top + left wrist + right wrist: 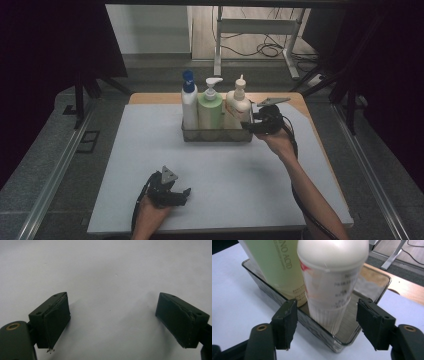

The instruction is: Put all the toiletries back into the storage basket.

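While left gripper (186, 191) fingers wide, right gripper (325, 317) fingers open astride white bottle (332, 285), tray (367, 281) end.

Three pump bottles (210, 104) (one blue-capped), seemingly one metal tray (217, 135), two grippers (182, 194).

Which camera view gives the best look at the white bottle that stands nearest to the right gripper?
The right gripper view: the white bottle stands close between the open jaws of the right gripper, with its ribbed base and label print visible. The high view shows the bottle small but whole, pump included, at the right end of the tray. The left gripper view faces bare table.
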Tool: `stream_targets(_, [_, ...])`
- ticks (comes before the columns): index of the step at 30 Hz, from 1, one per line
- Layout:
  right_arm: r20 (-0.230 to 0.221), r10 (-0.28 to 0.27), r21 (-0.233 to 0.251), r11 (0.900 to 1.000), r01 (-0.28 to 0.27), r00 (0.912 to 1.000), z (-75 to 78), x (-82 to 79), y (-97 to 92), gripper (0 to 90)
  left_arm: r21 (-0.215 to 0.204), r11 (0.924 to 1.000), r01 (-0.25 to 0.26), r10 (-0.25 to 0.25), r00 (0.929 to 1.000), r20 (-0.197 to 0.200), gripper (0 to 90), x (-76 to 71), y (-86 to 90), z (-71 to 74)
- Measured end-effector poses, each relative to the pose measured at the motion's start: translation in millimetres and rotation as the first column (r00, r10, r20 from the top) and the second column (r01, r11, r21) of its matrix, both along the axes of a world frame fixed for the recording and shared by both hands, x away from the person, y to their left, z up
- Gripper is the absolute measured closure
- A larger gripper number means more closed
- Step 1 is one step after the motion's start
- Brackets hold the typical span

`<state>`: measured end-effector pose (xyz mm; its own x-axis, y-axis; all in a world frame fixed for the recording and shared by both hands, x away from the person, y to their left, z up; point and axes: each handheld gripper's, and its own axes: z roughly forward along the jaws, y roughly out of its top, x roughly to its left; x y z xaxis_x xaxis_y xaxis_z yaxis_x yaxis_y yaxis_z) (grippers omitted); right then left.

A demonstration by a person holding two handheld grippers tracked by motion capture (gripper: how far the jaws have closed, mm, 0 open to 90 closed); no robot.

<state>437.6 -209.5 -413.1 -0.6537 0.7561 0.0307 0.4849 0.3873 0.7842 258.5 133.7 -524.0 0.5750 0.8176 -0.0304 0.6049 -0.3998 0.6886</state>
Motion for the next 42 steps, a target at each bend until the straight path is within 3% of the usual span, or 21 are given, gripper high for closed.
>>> stream_targets(6, [-0.028, -0.013, 0.015, 0.9998, 0.013, 0.9995, -6.7, 0.7, -11.2, 45.9, 0.001, 1.0000, 0.000, 0.000, 1.0000, -0.001, 11.8, 0.0, 0.0, 0.1])
stream_targets(15, [-0.040, -0.032, 0.011, 0.9994, 0.033, 0.9987, -12.1, 5.9, -21.6, 75.3, 0.003, 1.0000, 0.001, -0.001, 1.0000, 0.000, 11.9, -0.1, 0.2, 0.2])
stream_targets(23, [-0.062, -0.057, 0.026, 0.9979, 0.059, 0.9964, -19.5, 18.0, -22.2, 89.1, 0.000, 1.0000, 0.000, 0.000, 1.0000, 0.000, 11.9, -0.1, 0.0, 0.0])
stream_targets(42, [-0.088, -0.089, -0.029, 0.9958, 0.087, 0.9921, -31.1, 42.5, -8.4, 89.4, 0.004, 1.0000, 0.002, -0.002, 1.0000, -0.001, 11.9, 0.0, 0.3, 0.2])
